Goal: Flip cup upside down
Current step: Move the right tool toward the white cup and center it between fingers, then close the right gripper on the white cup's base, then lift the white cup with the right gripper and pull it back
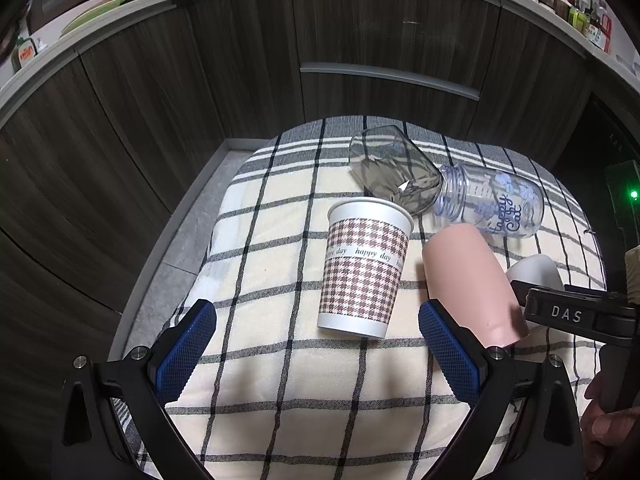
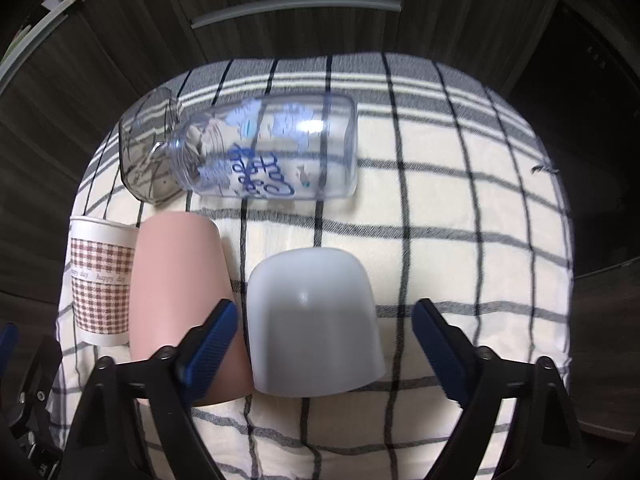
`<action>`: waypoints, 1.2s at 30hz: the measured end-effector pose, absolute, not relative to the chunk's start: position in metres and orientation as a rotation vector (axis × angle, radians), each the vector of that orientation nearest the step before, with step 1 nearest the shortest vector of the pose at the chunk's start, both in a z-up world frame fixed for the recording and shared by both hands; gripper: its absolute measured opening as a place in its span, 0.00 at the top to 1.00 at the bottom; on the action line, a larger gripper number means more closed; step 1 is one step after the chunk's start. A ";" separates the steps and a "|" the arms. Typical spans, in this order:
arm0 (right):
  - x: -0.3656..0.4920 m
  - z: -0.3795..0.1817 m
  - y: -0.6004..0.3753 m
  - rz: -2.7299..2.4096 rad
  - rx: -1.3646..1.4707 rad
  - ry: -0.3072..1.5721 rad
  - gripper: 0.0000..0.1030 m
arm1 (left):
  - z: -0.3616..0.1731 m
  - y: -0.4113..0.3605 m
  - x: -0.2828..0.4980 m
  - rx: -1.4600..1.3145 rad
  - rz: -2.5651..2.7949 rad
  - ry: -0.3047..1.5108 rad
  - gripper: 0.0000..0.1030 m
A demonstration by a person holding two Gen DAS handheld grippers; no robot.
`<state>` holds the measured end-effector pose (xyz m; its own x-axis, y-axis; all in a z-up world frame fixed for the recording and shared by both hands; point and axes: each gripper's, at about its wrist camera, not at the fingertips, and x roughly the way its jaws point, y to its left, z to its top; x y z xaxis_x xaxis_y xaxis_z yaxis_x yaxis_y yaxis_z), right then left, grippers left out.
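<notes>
White cup mostly behind pink cup and right gripper; countertop clutter too small.

Black gripper frames, blue textured pads, silver screws

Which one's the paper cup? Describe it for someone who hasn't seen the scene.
On the plaid cloth, look left of the pink cup. The paper cup stands upright, mouth up. It alone has brown houndstooth print and a "happy day" band.
</notes>
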<state>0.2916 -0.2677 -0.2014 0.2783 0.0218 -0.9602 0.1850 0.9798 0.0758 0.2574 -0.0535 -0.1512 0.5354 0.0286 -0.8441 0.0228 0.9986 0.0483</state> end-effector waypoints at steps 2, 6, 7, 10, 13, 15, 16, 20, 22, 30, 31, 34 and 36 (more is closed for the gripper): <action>0.291 -0.205 -0.269 -0.085 0.218 1.292 0.31 | -0.153 -0.053 0.257 0.054 0.004 1.010 0.00; 0.289 -0.203 -0.269 -0.082 0.224 1.274 0.33 | -0.153 -0.051 0.256 0.051 0.006 1.013 0.00; 0.287 -0.201 -0.269 -0.083 0.226 1.268 0.33 | -0.153 -0.052 0.255 0.050 0.005 1.013 0.00; 0.282 -0.193 -0.270 -0.088 0.229 1.249 0.33 | -0.150 -0.051 0.250 0.049 0.001 1.013 0.00; 0.272 -0.181 -0.272 -0.094 0.248 1.226 0.33 | -0.144 -0.048 0.243 0.046 0.000 1.006 0.00; 0.263 -0.174 -0.272 -0.094 0.264 1.217 0.33 | -0.139 -0.044 0.236 0.042 -0.001 1.000 0.00; 0.258 -0.171 -0.272 -0.094 0.277 1.214 0.33 | -0.136 -0.042 0.232 0.041 -0.001 0.997 0.00; 0.228 -0.160 -0.264 -0.080 0.331 1.203 0.33 | -0.128 -0.028 0.210 0.047 0.003 0.987 0.00; 0.213 -0.158 -0.258 -0.072 0.344 1.203 0.33 | -0.127 -0.020 0.199 0.048 0.002 0.987 0.00; 0.152 -0.183 -0.216 -0.025 0.412 1.294 0.33 | -0.135 0.012 0.152 0.072 -0.002 1.016 0.00; 0.145 -0.189 -0.211 -0.024 0.427 1.310 0.33 | -0.137 0.016 0.147 0.073 -0.001 1.022 0.00; 0.135 -0.197 -0.200 -0.032 0.434 1.318 0.33 | -0.142 0.027 0.137 0.069 0.004 1.037 0.00; 0.132 -0.202 -0.197 -0.043 0.428 1.313 0.33 | -0.146 0.033 0.132 0.063 0.010 1.046 0.00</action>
